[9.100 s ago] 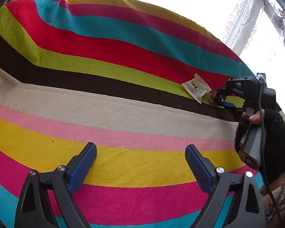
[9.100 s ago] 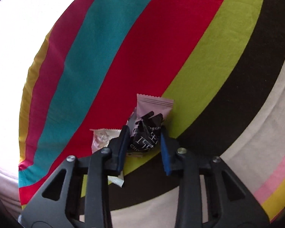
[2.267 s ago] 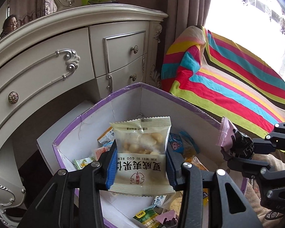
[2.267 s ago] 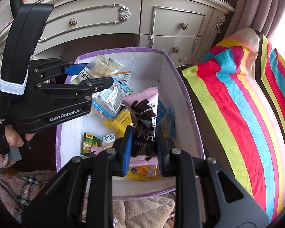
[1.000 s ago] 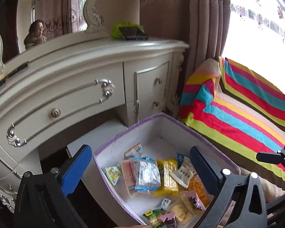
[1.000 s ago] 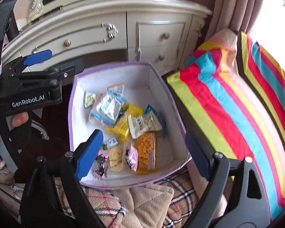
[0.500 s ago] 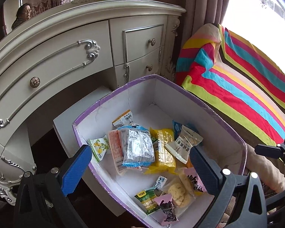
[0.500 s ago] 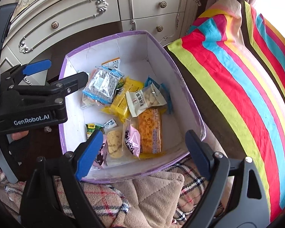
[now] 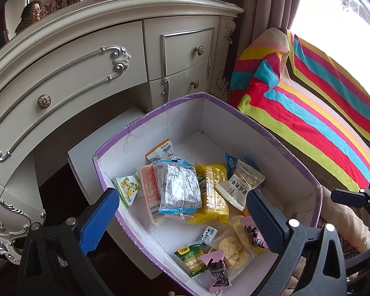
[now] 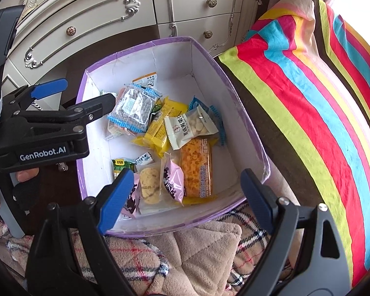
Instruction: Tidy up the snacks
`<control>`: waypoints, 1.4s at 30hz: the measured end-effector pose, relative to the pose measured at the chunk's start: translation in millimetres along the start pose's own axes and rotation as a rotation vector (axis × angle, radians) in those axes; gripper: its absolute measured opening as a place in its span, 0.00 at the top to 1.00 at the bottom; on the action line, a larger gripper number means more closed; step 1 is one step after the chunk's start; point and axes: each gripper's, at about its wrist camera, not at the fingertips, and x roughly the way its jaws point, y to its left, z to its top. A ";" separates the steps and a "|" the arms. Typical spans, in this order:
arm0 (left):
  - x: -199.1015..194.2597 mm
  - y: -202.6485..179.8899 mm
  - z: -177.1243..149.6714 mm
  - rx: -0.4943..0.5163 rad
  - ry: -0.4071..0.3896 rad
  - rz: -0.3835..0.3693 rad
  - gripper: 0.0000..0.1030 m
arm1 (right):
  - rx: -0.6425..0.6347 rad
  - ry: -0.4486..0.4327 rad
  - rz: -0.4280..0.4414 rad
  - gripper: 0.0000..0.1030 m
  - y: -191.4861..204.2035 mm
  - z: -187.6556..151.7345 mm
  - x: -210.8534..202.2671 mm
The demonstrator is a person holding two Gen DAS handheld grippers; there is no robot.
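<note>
Snack packets lie heaped in the purple-rimmed cardboard box (image 10: 236, 103), which sits low between the cream dresser (image 9: 91, 74) and the striped blanket (image 10: 308, 113). On top of the pile rests a white rice-cracker packet (image 10: 190, 125), leaning over a yellow packet (image 10: 160, 125) and the long orange cracker bar (image 10: 196, 167); a clear, blue-edged packet (image 10: 133, 109) lies toward the dresser side, and nearer the front wall are a round biscuit in a clear wrapper (image 10: 149, 185), a pink chocolate packet (image 10: 172, 180) and a small green packet (image 10: 120, 165). The right gripper (image 10: 182, 197) hangs over the box's near wall with its jaws spread wide and nothing between them; the left gripper (image 9: 180, 219), seen from its own camera, is likewise wide apart and empty, held above the box's dresser-side edge by the person's hand (image 10: 2, 187). A plaid cushion or quilt (image 10: 185, 254) lies just in front of the box. Judging by this, both packets in hand are already dropped, so the placing step looks finished and the work stands between one delivery and the next. No loose snack shows on the visible stretch of blanket, so I cannot say how many remain. The next move likely calls for lifting both grippers clear of the box walls, swinging toward the blanket, and searching it for another packet with the jaws left wide.
</note>
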 end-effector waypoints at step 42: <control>0.5 -5.4 -2.8 -0.003 0.005 -0.001 0.00 | -0.023 0.018 0.013 0.13 1.6 -3.7 2.4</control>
